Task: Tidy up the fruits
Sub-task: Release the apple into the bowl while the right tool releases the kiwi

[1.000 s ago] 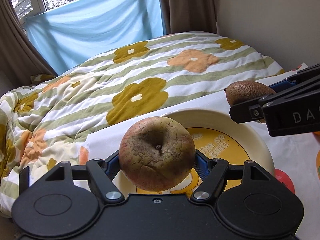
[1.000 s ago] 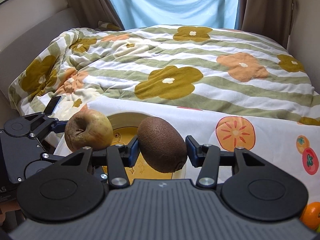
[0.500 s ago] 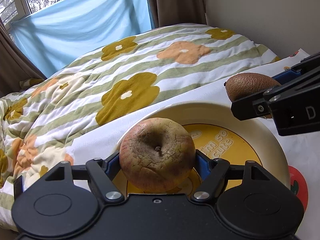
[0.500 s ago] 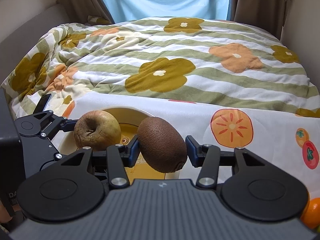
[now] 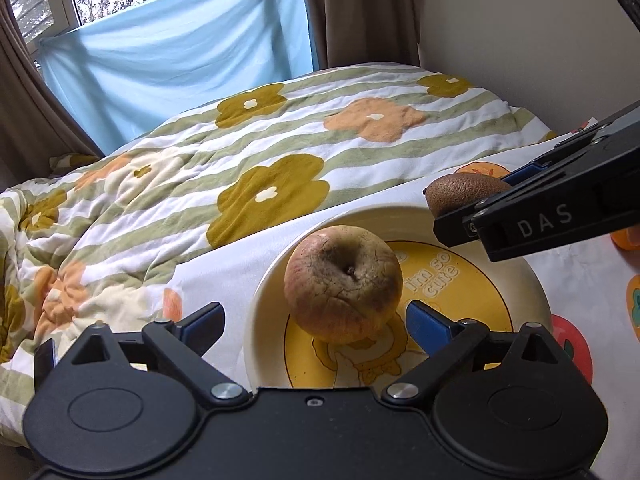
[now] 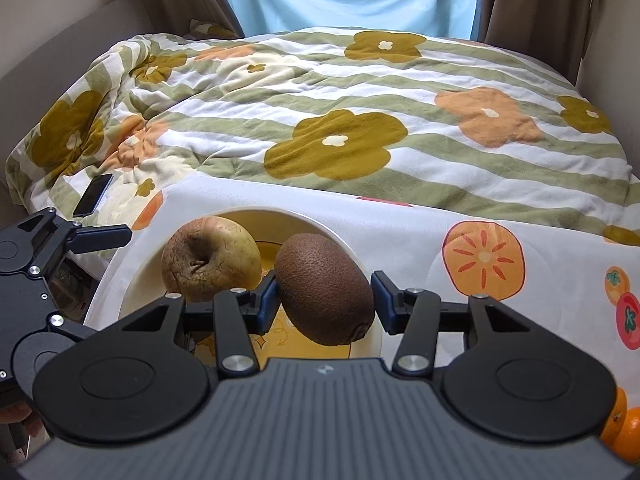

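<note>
A wrinkled brownish apple (image 5: 343, 282) sits in a cream bowl with a yellow printed bottom (image 5: 472, 280). My left gripper (image 5: 316, 322) is open, its blue pads spread wide on either side of the apple and apart from it. In the right wrist view the apple (image 6: 210, 258) lies in the bowl (image 6: 320, 226) at the left. My right gripper (image 6: 324, 294) is shut on a brown kiwi (image 6: 324, 288) and holds it over the bowl's right side. The kiwi also shows in the left wrist view (image 5: 464, 192), behind the right gripper's body.
The bowl stands on a white cloth with fruit prints (image 6: 484, 256). A flowered striped quilt (image 6: 340, 120) covers the bed behind. A phone (image 6: 93, 195) lies on the quilt at the left. Oranges (image 6: 624, 428) lie at the lower right.
My left gripper has opened and let go of the apple, which now rests in the bowl. My right gripper still holds the kiwi and has come lower over the bowl.
</note>
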A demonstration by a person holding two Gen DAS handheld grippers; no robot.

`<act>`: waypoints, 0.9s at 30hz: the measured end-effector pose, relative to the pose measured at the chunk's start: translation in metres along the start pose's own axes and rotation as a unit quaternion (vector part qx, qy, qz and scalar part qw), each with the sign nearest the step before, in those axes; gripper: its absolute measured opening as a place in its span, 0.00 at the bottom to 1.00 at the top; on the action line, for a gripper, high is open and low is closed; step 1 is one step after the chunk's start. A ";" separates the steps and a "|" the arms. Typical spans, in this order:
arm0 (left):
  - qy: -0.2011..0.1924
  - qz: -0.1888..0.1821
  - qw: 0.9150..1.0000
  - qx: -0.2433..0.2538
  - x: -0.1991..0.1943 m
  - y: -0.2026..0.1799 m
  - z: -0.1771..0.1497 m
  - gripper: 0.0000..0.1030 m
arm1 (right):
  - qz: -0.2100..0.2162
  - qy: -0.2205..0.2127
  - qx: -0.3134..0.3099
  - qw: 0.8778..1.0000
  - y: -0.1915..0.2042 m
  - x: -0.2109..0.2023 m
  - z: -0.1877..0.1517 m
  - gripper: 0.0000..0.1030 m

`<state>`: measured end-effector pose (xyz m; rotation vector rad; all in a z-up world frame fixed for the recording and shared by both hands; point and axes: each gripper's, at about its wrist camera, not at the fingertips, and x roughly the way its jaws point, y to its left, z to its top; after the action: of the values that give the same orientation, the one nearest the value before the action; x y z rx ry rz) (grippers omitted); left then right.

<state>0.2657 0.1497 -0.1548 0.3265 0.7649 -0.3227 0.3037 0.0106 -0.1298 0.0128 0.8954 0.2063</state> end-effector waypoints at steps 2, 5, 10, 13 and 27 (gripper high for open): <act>0.001 0.003 1.000 -0.006 -0.006 0.002 -0.004 0.96 | 0.001 -0.002 -0.009 1.000 0.004 0.005 -0.001 0.62; -0.004 0.006 1.000 -0.013 -0.013 0.001 -0.006 0.96 | 0.001 -0.017 -0.052 0.999 0.011 0.012 -0.009 0.62; -0.005 0.008 1.000 -0.009 -0.018 -0.001 -0.010 0.96 | -0.007 -0.021 -0.112 0.993 0.019 0.025 -0.020 0.62; -0.002 0.007 1.000 -0.006 -0.018 0.000 -0.014 0.96 | -0.010 -0.027 -0.141 0.990 0.024 0.028 -0.024 0.62; 0.006 0.005 1.000 -0.017 -0.024 0.001 -0.026 0.96 | -0.060 -0.057 -0.226 0.971 0.048 0.026 -0.043 0.87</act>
<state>0.2338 0.1645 -0.1549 0.3003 0.7801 -0.2976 0.2781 0.0591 -0.1720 -0.4472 0.7156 0.2903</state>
